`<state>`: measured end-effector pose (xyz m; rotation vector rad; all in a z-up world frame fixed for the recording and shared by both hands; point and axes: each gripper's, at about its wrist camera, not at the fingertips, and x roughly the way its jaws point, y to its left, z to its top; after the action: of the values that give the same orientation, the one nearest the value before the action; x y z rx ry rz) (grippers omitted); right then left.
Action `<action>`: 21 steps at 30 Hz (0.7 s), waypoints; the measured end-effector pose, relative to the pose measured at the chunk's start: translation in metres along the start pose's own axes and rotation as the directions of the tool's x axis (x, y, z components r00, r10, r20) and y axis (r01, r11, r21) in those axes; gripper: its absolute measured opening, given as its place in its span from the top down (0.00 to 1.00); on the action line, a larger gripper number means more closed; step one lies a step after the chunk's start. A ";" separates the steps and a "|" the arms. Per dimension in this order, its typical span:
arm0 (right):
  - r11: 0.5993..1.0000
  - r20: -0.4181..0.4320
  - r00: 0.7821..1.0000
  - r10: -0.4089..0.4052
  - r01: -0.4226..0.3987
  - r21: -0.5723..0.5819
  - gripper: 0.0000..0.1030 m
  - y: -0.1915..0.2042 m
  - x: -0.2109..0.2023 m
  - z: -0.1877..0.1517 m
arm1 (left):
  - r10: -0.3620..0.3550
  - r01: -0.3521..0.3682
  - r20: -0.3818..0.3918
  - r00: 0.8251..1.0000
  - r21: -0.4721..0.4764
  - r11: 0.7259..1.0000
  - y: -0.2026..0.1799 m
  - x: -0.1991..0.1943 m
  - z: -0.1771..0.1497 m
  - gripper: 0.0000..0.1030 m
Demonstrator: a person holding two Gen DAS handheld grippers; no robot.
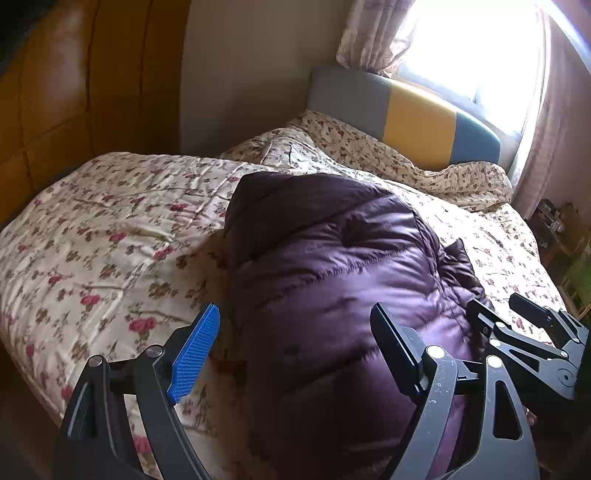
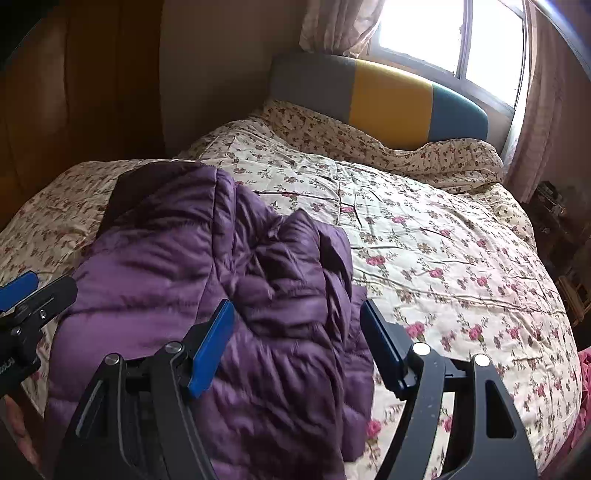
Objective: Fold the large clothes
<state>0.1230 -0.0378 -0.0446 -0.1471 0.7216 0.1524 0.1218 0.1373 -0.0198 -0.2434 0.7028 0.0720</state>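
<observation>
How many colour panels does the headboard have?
3 on the headboard: grey panel on the left, yellow panel in the middle, blue panel on the right by the window. Bedding hides the lower edge.

Floral quilt (image 2: 424, 236), striped headboard (image 2: 388, 99), curtained window (image 2: 461, 33).

The left black two-finger tongs with blue ribbed pads (image 1: 295, 354) are seen spread wide apart, nothing being pinched between the fingers, which are pointed forward and slightly downward. The right black two-finger tongs with blue pads (image 2: 297, 347) are likewise held wide apart and empty, pointed forward at a similar height. The two tools are held close side by side, each caught at the edge of the other's view.
</observation>
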 end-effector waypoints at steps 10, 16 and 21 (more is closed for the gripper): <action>0.999 0.000 1.000 -0.029 0.029 -0.021 0.32 0.002 -0.034 -0.028 | 0.009 -0.009 0.006 1.000 -0.038 0.999 0.005 -0.029 -0.028 0.13; 1.000 -0.011 1.000 -0.028 0.028 -0.010 0.28 0.005 -0.044 -0.042 | 0.025 -0.025 0.003 1.000 -0.051 0.998 0.007 -0.043 -0.043 0.10; 0.999 -0.013 0.999 -0.038 0.037 -0.006 0.21 0.006 -0.053 -0.051 | 0.047 -0.047 0.009 0.999 -0.028 0.999 0.002 -0.051 -0.053 0.10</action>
<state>0.0498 -0.0464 -0.0476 -0.1668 0.7314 0.1177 0.0488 0.1271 -0.0265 -0.2531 0.6984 0.1278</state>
